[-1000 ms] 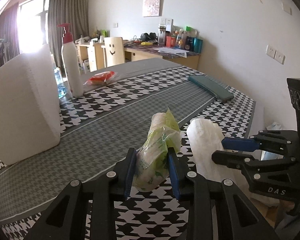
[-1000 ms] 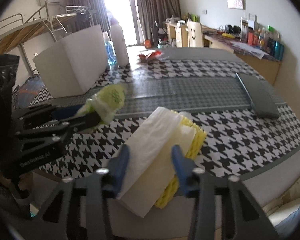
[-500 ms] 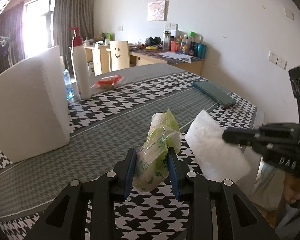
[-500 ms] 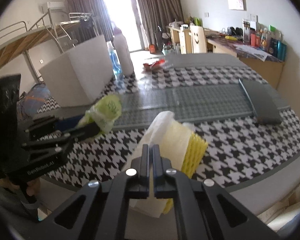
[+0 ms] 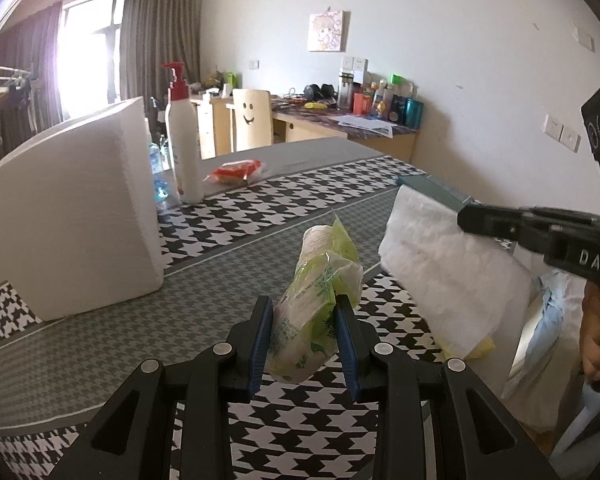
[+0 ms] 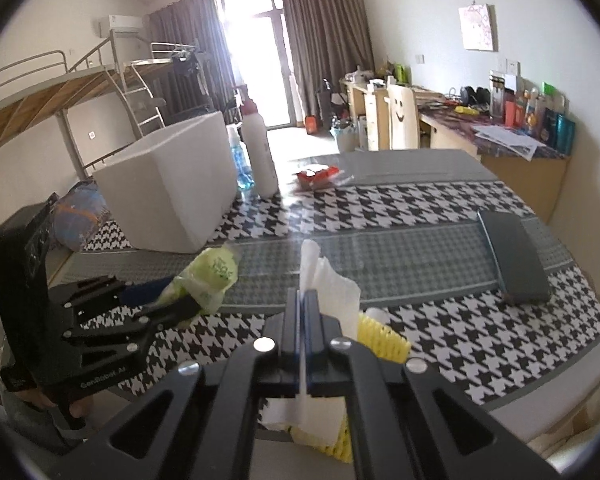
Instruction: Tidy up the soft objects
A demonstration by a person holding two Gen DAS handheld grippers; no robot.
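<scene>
The tablecloth is patterned in black-and-white houndstooth, crossed by a grey band. A green-and-white packet is seen above its near edge. A white tissue overlies a yellow sponge. A white box and red-capped white bottle stand far left.

left gripper fingers part-closed w/ grip, right gripper fingers pinched tight, both angled down

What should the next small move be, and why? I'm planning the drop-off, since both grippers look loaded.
Probably carry both loads toward the white foam box. The left gripper is clamped on the green tissue pack, and the right gripper is shut on the white cloth, lifted off the yellow sponge. The box looks like the only container in view.
</scene>
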